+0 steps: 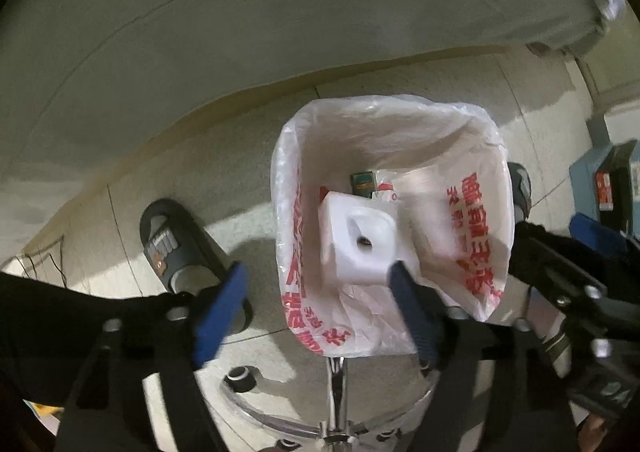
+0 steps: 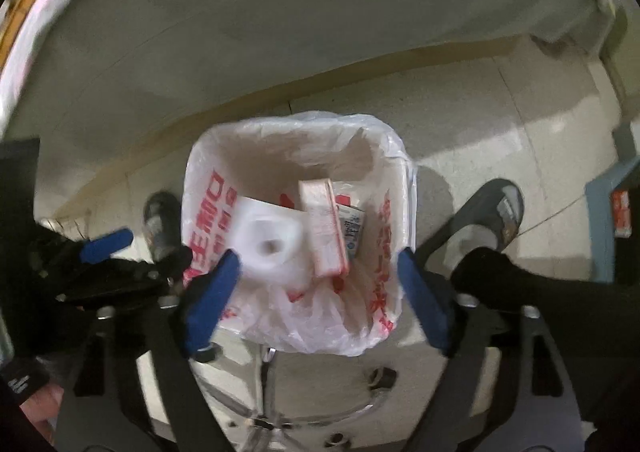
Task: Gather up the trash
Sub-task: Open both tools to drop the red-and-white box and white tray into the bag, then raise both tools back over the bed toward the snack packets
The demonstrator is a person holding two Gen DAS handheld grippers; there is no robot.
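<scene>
A bin lined with a white plastic bag with red print stands on the floor below both grippers. Inside lie a white foam block with a round hollow, a pink flat box, a green carton and a small printed carton. My left gripper is open and empty just above the bin's near rim. My right gripper is open and empty above the bin. The right gripper also shows in the left wrist view, and the left in the right wrist view.
A chrome swivel chair base with castors sits under the grippers. The person's grey slippers stand on either side of the bin. A bed or table edge spans the back. A blue cabinet is at right.
</scene>
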